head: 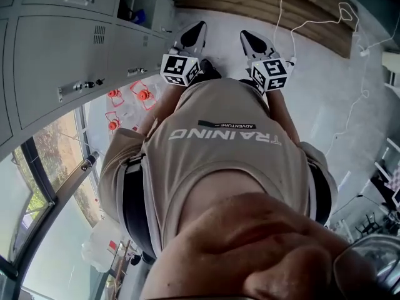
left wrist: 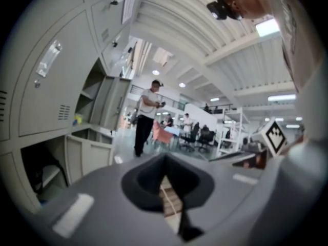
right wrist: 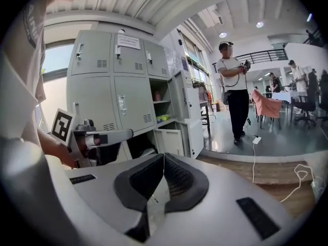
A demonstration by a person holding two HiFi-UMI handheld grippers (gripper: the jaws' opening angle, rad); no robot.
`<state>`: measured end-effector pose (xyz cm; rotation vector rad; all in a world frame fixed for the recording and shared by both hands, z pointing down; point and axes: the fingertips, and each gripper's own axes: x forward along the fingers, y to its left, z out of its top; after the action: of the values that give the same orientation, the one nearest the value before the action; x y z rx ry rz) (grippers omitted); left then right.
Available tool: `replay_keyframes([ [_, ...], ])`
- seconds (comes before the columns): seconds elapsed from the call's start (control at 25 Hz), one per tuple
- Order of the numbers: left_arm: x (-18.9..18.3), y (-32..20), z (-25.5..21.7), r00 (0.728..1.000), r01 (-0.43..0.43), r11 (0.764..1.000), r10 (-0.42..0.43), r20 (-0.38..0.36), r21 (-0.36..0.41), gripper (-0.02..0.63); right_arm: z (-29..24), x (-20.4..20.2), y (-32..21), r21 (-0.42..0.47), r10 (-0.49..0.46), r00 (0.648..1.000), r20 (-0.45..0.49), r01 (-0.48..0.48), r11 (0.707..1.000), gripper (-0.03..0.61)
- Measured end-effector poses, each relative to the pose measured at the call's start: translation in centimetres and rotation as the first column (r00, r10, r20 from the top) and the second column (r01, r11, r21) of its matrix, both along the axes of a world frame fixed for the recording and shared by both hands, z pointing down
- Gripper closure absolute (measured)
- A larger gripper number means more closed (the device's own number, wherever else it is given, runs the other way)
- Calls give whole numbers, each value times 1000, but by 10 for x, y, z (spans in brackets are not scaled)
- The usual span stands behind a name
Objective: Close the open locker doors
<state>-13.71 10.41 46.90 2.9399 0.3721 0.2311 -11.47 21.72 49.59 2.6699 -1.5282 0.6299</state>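
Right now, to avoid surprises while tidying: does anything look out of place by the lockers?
Yes. A lower locker door hangs ajar and the compartment above it stands open, while neighbouring doors are shut. A loose white cable trails across the floor nearby, a possible trip hazard.

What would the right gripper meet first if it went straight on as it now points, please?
Probably the open lower locker door ahead of the right gripper; depth is unclear.
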Motion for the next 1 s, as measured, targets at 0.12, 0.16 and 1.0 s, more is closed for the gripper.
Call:
replay_keyframes([
  [0.12, 24, -23, 0, 1000, 0, 1000, 0, -7, -17, 615, -4, 30, -22, 46, 49, 999, 20, -49, 998, 565],
  [0.16, 31, -31, 2, 1000, 6, 1000, -6, -4, -21, 615, -3, 37, -28, 48, 55, 998, 19, -56, 997, 565],
  [1.0, 178, -88, 12, 961, 264, 964, -266, 79, 33, 615, 11, 227, -110, 31, -281, 959, 27, 280, 960, 564],
])
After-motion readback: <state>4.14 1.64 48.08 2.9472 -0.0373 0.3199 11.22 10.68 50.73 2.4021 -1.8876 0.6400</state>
